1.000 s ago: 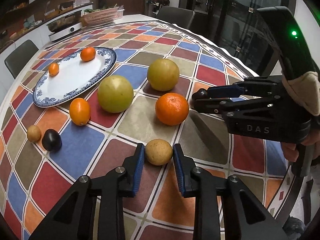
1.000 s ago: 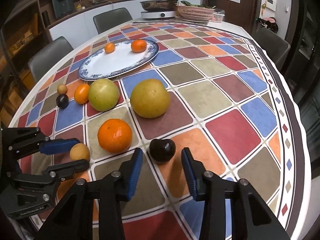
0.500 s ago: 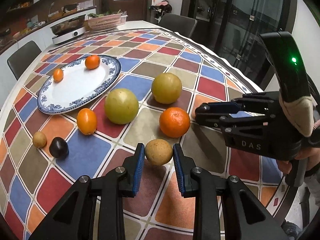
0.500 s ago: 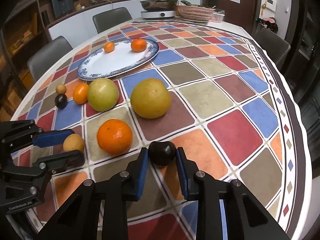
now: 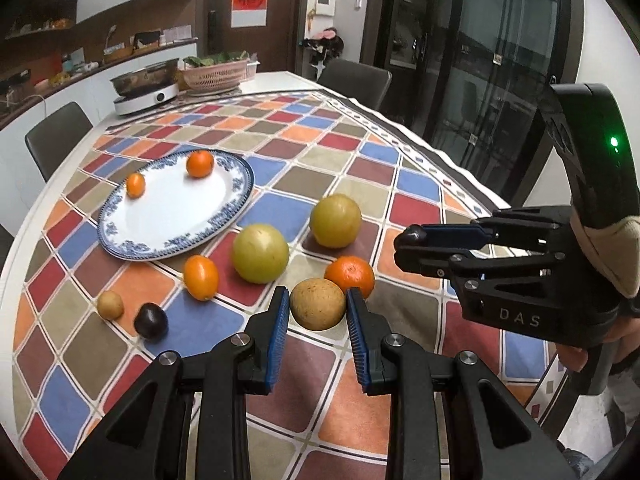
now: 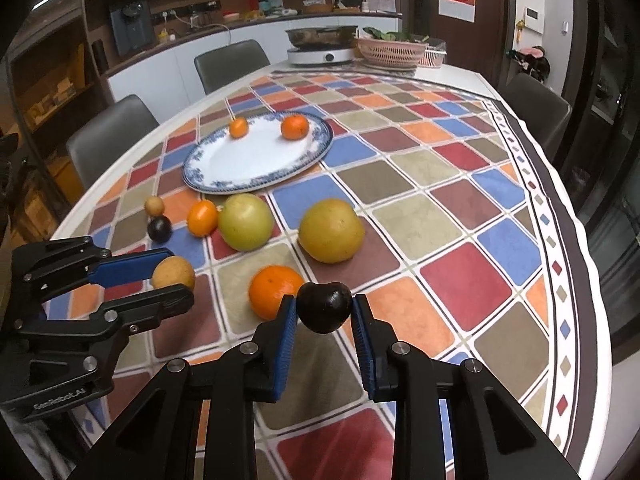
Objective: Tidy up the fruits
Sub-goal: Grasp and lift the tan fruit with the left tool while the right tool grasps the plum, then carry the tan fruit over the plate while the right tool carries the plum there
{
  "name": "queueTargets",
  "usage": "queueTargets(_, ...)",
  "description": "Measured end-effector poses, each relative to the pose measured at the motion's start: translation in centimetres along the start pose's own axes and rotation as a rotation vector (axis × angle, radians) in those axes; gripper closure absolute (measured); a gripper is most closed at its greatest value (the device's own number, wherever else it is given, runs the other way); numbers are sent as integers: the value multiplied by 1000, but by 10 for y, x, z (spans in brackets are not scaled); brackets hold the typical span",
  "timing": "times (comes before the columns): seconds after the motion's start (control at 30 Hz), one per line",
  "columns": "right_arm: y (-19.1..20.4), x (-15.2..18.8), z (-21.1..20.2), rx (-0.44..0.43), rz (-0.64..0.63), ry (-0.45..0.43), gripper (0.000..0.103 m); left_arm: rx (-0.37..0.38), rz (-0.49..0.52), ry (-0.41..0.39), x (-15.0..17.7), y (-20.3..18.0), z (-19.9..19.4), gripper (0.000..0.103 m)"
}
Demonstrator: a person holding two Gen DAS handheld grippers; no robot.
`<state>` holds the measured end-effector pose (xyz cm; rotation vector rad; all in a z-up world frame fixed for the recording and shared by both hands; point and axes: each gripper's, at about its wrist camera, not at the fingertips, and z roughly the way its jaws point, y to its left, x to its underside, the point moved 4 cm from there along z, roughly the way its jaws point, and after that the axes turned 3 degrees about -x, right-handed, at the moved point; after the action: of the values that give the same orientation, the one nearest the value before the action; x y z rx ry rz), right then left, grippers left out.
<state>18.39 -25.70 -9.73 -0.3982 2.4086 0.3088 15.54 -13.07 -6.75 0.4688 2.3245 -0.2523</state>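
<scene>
The table [image 5: 432, 192] under a checkered cloth [image 6: 460, 208] fills both views, with a dark kitchen counter [image 6: 280, 16] and grey chairs [image 6: 232, 60] behind it. A blue-rimmed plate [image 5: 240, 196] carries two small oranges [image 5: 199, 163]. The left gripper [image 5: 318, 308] is closed on a tan round fruit [image 5: 317, 304], raised above the cloth. The right gripper [image 6: 324, 312] has just closed its jaws on a dark plum [image 6: 324, 307]. Near them lie two yellow-green fruits [image 6: 246, 222], an orange [image 6: 274, 290] and some smaller fruits. The hand on the right gripper is mostly cut off.
</scene>
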Motion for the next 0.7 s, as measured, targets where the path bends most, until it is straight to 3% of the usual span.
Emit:
queueTargets(0.43, 30, -33, -27, -26, 7, -97, 74, -26, -38, -124, -21, 28, -45, 74)
queueTargets(0.7, 51, -61, -33, -56, -10, -132, 74, -49, -86, -130, -35, 56, -59, 74)
